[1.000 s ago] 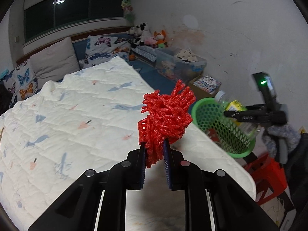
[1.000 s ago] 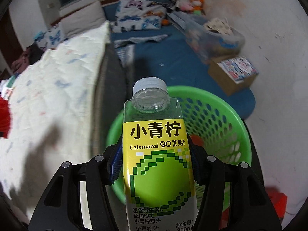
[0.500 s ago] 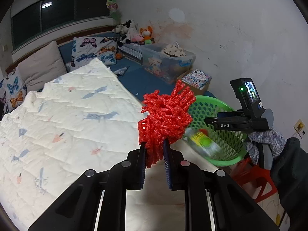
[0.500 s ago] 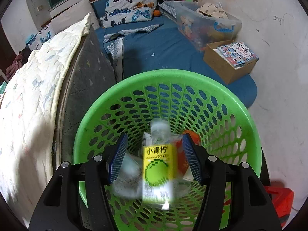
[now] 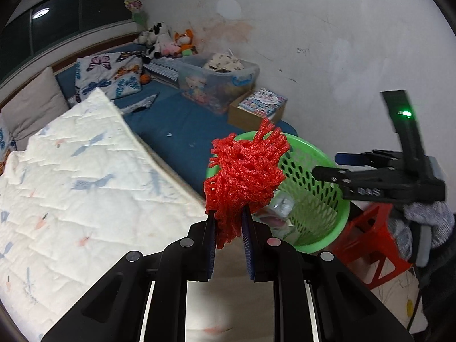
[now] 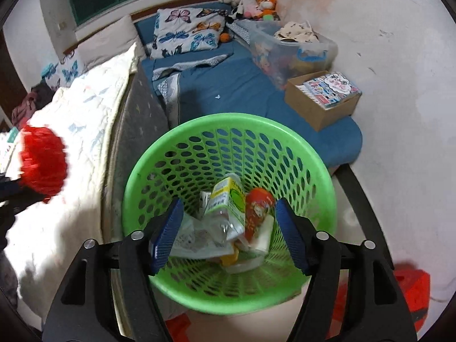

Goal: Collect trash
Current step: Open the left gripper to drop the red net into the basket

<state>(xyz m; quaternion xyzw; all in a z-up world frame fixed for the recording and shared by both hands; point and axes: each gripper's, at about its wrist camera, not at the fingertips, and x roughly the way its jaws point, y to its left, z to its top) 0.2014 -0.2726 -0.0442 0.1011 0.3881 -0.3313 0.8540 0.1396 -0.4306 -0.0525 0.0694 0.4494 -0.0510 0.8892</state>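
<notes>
Right wrist view shows our right gripper [image 6: 226, 229] spread empty over the basket [image 6: 228, 119], so we should carry the red netting [image 5: 245, 176], clamped in our left gripper [image 5: 229, 228], toward 3 o'clock until above the rim before letting go.

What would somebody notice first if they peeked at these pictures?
Probably the bright red foam net, a fluffy wad pinched in the left hand-held gripper beside the white quilted bed. Next comes the green basket right below the open right hand-held gripper, with a yellow-green juice bottle lying among wrappers inside. Stuffed animals sit far back in the corner.
</notes>
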